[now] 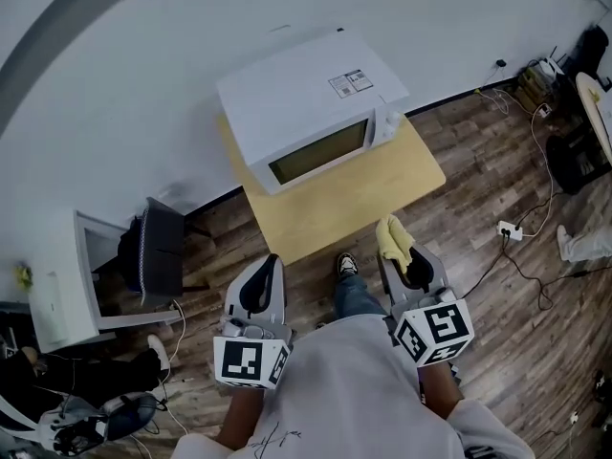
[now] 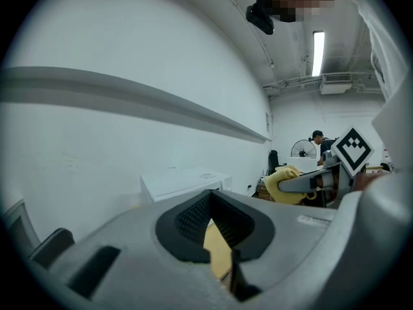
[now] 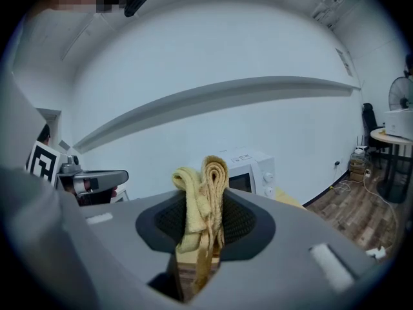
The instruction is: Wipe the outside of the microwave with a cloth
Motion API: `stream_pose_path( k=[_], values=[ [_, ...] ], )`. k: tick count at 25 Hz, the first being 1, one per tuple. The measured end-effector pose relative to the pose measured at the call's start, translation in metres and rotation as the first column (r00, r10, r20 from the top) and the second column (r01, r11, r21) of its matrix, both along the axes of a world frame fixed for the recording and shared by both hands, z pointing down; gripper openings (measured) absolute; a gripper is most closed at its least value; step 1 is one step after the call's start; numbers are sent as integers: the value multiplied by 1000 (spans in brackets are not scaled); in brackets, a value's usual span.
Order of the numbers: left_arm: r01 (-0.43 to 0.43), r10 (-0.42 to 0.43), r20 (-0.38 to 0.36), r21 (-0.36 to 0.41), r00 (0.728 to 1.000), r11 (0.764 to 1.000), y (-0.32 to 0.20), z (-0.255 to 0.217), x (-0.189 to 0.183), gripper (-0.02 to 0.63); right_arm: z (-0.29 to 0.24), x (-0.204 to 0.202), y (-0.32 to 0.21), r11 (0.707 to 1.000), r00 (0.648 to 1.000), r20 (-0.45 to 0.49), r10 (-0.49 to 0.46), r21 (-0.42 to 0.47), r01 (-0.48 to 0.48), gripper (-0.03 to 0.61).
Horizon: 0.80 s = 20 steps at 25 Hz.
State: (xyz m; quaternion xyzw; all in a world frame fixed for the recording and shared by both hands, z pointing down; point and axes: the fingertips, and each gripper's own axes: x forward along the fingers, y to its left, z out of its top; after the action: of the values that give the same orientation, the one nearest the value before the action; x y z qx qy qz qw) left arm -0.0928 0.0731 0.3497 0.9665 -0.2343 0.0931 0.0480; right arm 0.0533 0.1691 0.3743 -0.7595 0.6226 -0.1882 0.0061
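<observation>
A boxy white microwave oven with a dark glass door (image 1: 306,113) sits on a small pale wooden table (image 1: 359,199) pushed against a plain white wall (image 1: 134,75). The person stands in front of it on the dark plank floor (image 1: 478,170) with both tools held close to the body. The right gripper (image 1: 402,254) pinches a folded yellow terry cloth (image 1: 390,234). In the right gripper view the cloth stands bunched between the ribbed pads, and its doubled end sticks out past the tips. The left gripper (image 1: 268,268) carries nothing. Its own view shows the two pads drawn together at the tips, with only a sliver of the table showing through behind them. The cloth is well apart from the microwave, with the near edge of the table between them, so no surface is being wiped at this moment. I judge this to be the approach: the cloth is in hand and the first stroke is not yet made. The next move calls for carrying the right gripper forward to a panel, probably the top or the door. There the protruding fold should be pressed down flat enough to drag across the casing, with the grip kept firm so the cloth does not slip out under friction. The left gripper could brace the oven's side if it starts to slide on the table
</observation>
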Motion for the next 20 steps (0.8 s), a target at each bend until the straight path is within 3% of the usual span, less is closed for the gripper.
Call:
stream_pose_path(
  k=[4, 13, 20],
  values=[
    [14, -14, 7, -21, 1000, 1000, -33, -4, 36, -12, -12, 39, -39, 999, 999, 20, -42, 35, 41, 112],
    [96, -96, 20, -7, 995, 995, -91, -1, 108, -12, -18, 134, -111, 993, 992, -55, -114, 37, 116, 112],
    [164, -164, 7, 1, 986, 986, -112, -3, 136, -12, -18, 190, -144, 989, 987, -80, -142, 27, 145, 112]
  ],
)
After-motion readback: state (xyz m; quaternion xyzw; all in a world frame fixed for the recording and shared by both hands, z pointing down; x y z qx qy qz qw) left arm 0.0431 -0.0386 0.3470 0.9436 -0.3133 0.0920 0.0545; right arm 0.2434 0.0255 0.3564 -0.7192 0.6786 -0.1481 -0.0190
